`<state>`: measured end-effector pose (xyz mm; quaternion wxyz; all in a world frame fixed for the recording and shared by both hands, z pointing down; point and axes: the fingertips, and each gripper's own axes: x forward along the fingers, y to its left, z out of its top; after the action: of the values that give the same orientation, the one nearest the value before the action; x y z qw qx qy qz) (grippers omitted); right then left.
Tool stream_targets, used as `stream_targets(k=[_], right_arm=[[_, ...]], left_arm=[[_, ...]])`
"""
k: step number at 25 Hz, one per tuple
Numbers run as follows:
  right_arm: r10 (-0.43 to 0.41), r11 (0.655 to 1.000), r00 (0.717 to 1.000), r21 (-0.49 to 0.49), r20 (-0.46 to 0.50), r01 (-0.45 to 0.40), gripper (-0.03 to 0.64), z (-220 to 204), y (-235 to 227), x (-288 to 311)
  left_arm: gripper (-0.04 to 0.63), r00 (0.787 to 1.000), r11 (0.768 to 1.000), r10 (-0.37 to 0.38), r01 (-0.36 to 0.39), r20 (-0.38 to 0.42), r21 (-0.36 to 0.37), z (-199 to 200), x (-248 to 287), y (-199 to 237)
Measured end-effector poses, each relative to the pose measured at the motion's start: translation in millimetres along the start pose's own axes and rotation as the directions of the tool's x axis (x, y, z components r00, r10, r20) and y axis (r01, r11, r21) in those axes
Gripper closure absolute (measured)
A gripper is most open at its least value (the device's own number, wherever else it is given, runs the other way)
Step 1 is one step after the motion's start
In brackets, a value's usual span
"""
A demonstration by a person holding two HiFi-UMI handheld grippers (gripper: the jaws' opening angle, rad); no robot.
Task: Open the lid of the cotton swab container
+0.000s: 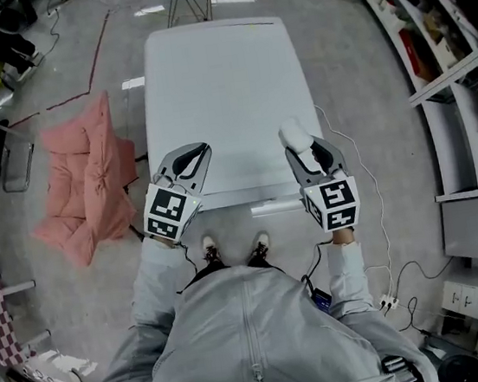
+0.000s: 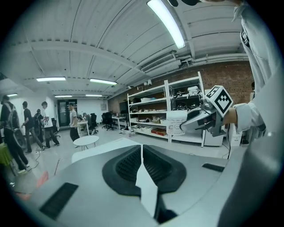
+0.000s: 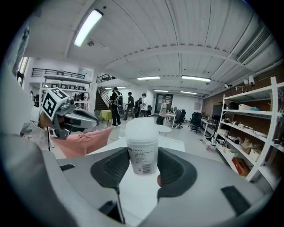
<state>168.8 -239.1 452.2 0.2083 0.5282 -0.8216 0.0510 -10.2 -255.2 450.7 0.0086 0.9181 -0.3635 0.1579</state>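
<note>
White tub [image 3: 142, 146], white table [image 1: 225, 83], pink cushion [image 1: 90, 188].
Cubes [image 1: 172, 210] flash black-and-white squares; jacket [image 1: 249, 333] reads pale grey; dark print on tub.

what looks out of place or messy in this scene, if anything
Only the crumpled pink blanket, heaped on the floor left of the white table, looks out of place. The cotton swab container sits upright in the right gripper, lid on, nothing spilled.
</note>
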Motion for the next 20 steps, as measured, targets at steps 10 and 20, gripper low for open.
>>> stream_targets(k=[10, 20], right_arm=[[-0.020, 0.999, 0.996, -0.024, 0.088, 0.023, 0.400, 40.8, -8.9, -34.7], [0.004, 0.998, 0.988, -0.068, 0.155, 0.006, 0.400, 73.4, -1.6, -58.9]], left_arm=[[0.566, 0.995, 0.998, 0.018, -0.023, 0.096, 0.052, 53.7, -11.9, -7.0], [0.566, 0.984, 0.993, 0.040, -0.059, 0.174, 0.103, 90.1, -36.5, -8.4]])
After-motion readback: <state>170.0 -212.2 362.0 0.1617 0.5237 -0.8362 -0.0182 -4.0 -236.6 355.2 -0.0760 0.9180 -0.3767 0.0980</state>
